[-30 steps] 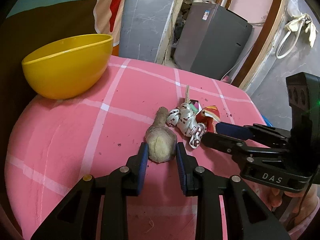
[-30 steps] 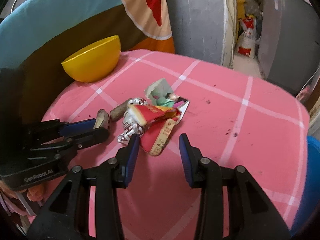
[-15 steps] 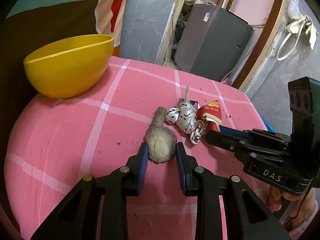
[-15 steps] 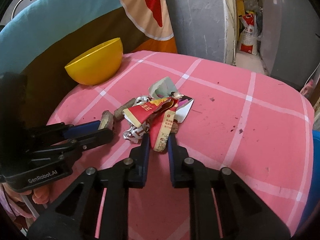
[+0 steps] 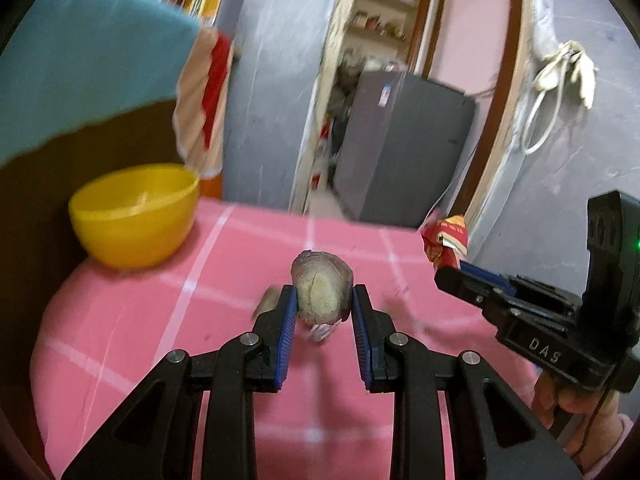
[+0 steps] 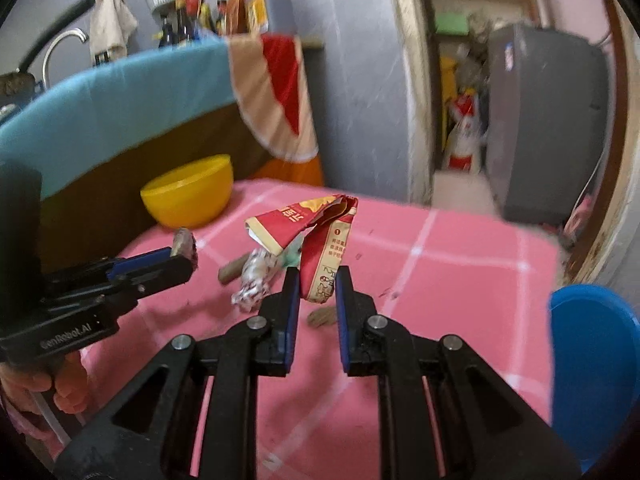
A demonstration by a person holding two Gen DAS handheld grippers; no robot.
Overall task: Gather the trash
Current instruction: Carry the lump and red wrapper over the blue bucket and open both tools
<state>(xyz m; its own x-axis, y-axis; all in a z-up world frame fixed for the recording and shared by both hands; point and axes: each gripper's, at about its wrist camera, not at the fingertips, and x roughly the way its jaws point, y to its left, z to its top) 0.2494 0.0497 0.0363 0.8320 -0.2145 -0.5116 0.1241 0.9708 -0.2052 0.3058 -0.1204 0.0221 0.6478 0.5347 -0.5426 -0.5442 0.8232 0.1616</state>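
Trash is held in both grippers above the pink tabletop (image 5: pixel 120 320). Root stub (image 5: pixel 322 292) is clamped across its cut end by the left gripper (image 5: pixel 324 312); judged stiff, light. Red wrapper (image 6: pixel 316 240) is pinched at its lower end by the right gripper (image 6: pixel 317 292); judged limp, slippery. Silver ribbon (image 6: pixel 254 280) is left lying, best taken mid-bundle.

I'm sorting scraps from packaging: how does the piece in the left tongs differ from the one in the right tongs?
The root chunk is stubby, rounded and dull beige-brown; the red wrapper is flat, creased, printed packaging. The chunk fills the left tongs, while the wrapper is pinched in the right tongs by its lower end and sticks up. Both are lifted off the pink tablecloth.
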